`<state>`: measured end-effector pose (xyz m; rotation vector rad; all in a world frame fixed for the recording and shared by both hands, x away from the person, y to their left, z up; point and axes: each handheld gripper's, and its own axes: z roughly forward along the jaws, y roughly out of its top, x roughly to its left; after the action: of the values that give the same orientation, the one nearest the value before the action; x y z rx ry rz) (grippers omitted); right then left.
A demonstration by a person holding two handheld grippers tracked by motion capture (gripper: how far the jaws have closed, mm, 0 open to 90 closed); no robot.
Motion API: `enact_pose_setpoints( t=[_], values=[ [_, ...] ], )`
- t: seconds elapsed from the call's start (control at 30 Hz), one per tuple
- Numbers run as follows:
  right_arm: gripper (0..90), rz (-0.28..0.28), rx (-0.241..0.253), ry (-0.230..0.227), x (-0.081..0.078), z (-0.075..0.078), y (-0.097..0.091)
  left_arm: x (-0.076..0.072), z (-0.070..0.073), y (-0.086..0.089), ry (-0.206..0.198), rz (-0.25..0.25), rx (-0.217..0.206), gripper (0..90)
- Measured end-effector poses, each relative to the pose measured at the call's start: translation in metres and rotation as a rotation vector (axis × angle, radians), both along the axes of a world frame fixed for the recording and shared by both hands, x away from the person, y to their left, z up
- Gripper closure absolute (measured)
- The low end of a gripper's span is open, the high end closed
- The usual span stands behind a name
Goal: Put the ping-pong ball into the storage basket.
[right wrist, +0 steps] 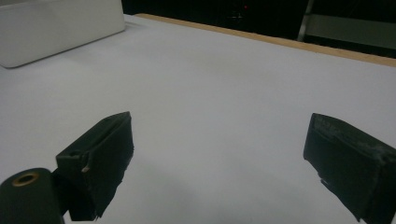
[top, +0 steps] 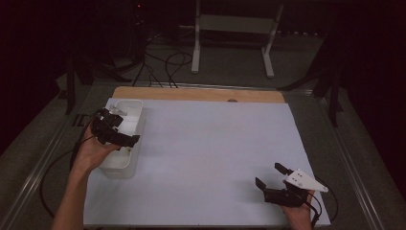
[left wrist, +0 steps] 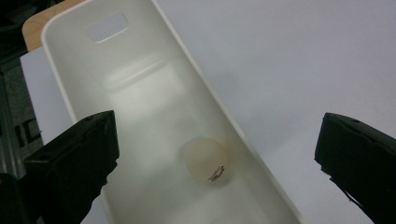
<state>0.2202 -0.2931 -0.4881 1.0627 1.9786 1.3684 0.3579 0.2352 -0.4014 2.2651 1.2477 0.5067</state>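
A long white plastic bin (top: pixel 135 111) stands at the table's left side. My left gripper (top: pixel 125 142) hovers over it, open and holding nothing. In the left gripper view the bin (left wrist: pixel 60 84) runs away from me, and a pale ball (left wrist: pixel 205 160) with a small dark print lies on its floor between the black jaws (left wrist: pixel 217 163), below them. My right gripper (top: pixel 271 176) is open above the white table cover near the front right corner. In its own view the jaws stand wide apart (right wrist: pixel 219 163) over bare white surface.
The white cover (top: pixel 210 143) spreads over most of the table, with a wooden strip (top: pixel 198 93) along the far edge. Cables and a white stand (top: pixel 234 28) sit on the dark floor beyond. The bin's side (right wrist: pixel 56 28) shows far left in the right gripper view.
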Motion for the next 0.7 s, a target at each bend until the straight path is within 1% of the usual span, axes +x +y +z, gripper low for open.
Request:
enact_pose_setpoints(
  t=[0.1,0.13,0.3,0.43,0.63,0.67,0.7],
  values=[
    [7.9,0.002,-0.002,-0.001,0.000,0.000,0.000,-0.002,-0.002,-0.001,-0.010,-0.009,-0.007,0.2],
    [8.0,0.002,-0.002,-0.001,0.000,0.000,0.000,-0.004,-0.003,-0.002,-0.017,-0.010,-0.021,0.2],
    [7.9,0.001,0.001,0.000,0.000,0.000,0.000,-0.009,-0.007,-0.004,-0.042,-0.028,-0.045,0.2],
    [8.0,0.001,0.000,0.000,0.000,0.000,0.000,-0.014,-0.010,-0.005,-0.071,-0.042,-0.074,0.1],
    [8.0,-0.001,0.003,0.001,0.000,0.000,0.000,-0.023,-0.019,-0.007,-0.119,-0.060,-0.111,0.1],
    [7.9,-0.001,0.003,0.001,0.000,0.000,0.000,-0.025,-0.022,-0.007,-0.131,-0.060,-0.128,0.1],
    [8.0,0.000,0.003,-0.002,0.000,0.000,0.000,-0.026,-0.023,-0.007,-0.135,-0.061,-0.135,0.1]
  ],
)
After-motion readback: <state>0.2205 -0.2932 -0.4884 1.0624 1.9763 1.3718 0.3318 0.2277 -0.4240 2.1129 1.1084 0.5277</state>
